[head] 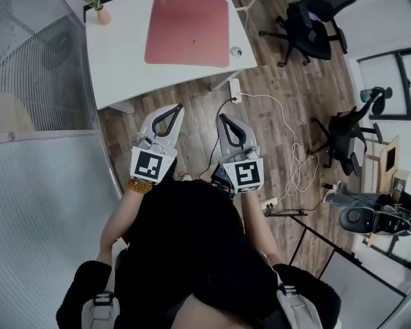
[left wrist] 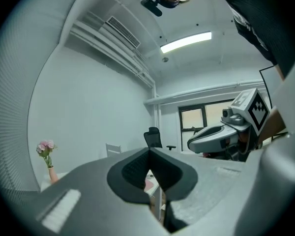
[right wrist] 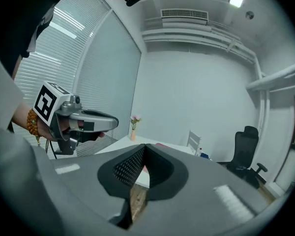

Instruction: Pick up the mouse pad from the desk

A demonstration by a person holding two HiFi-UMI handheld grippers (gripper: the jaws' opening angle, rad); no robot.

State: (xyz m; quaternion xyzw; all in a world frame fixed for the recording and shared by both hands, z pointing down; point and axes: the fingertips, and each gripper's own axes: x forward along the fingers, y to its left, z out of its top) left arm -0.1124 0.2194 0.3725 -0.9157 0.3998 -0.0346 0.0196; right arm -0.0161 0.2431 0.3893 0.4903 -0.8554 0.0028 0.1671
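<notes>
Approach stage, I judge: the pink mouse pad [head: 188, 29] lies flat on the white bench [head: 116, 60] well ahead, while the left gripper [head: 175, 108] and right gripper [head: 224, 118] hover short of it, fingers clenched on nothing, so next they must advance and open

I read no words, numbers or brands anywhere. The cube [head: 151, 164] on my left gripper [head: 175, 110] and the cube [head: 245, 175] on my right gripper [head: 225, 120] bear only black-and-white square patterns, not letters.
</notes>
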